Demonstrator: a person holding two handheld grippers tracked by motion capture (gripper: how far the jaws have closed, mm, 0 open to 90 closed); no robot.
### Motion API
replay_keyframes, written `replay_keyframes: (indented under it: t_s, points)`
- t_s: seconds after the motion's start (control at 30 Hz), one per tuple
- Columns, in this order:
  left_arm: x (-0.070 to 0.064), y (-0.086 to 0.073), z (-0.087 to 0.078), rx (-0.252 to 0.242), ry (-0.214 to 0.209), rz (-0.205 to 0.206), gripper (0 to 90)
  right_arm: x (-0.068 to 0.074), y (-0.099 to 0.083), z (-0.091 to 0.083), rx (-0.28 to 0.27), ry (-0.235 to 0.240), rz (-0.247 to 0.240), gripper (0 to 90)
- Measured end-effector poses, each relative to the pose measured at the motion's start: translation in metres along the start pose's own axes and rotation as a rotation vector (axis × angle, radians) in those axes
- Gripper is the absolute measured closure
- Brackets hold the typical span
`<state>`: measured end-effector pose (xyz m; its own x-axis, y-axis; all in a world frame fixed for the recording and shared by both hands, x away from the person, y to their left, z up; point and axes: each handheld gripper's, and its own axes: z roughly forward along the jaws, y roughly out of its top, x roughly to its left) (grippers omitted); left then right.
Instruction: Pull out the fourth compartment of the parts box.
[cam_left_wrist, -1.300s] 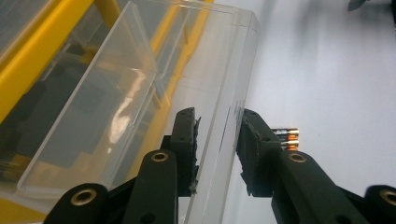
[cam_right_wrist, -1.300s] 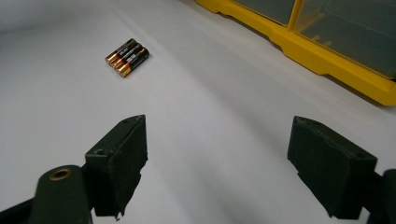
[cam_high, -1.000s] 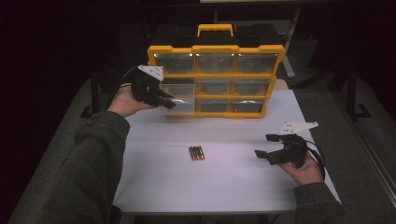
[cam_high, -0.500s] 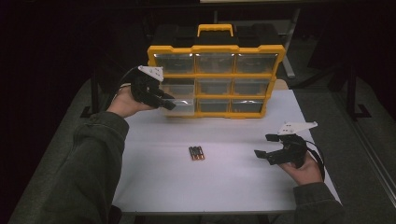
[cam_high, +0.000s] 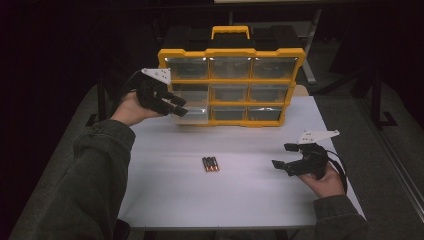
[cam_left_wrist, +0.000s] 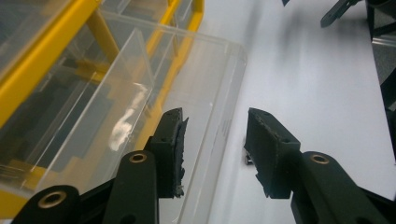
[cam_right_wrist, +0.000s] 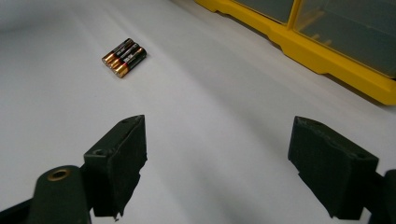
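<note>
Yellow nine-drawer organiser (cam_high: 231, 52) stands at the far edge of the white bench (cam_high: 165, 200). Its lower-left clear drawer (cam_high: 192, 113) is drawn partway out toward the near side. Left gripper (cam_high: 176, 106) is at that drawer's front; in the left gripper view its fingers (cam_left_wrist: 170, 154) stand apart, astride the clear front wall (cam_left_wrist: 224, 107), one pad inside the drawer, one outside, not closed on it. Whether the inner pad touches the wall cannot be told.

Three AAA batteries (cam_high: 210, 164) lie side by side mid-bench, touching each other, well apart from the drawer. Right gripper (cam_high: 288, 157) hovers low at the near right of the bench, fingers (cam_right_wrist: 119, 161) wide apart and holding nothing, aimed toward the batteries (cam_right_wrist: 124, 57).

Judged step: opening the drawer, likely to receive the batteries.

Risks:
- Drawer pulled too far leaves its slot and drops at the front; cause: no visible stop, one-sided pull.
- Thin clear wall slips from pads if the closure is light.
- Organiser slides or tips toward the near side; nothing braces it.
- Batteries roll apart under an off-centre pinch.
</note>
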<state>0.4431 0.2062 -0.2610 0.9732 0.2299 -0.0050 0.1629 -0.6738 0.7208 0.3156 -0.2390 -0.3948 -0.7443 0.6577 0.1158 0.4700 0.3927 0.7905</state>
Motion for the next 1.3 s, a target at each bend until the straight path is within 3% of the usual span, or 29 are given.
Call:
replay_keyframes:
  t_s: [1.03,1.1,1.3]
  points:
    - [-0.034,-0.006,-0.038,-0.170,0.064,-0.043,51.4,0.001,0.003,0.001,-0.007,-0.011,0.001,18.4]
    - [-0.036,-0.008,-0.039,-0.176,0.066,-0.057,50.6,0.001,0.003,0.001,-0.007,-0.012,0.000,18.3]
    - [-0.043,-0.014,-0.040,-0.183,0.088,-0.047,50.5,0.000,0.003,0.000,-0.009,-0.014,0.001,18.3]
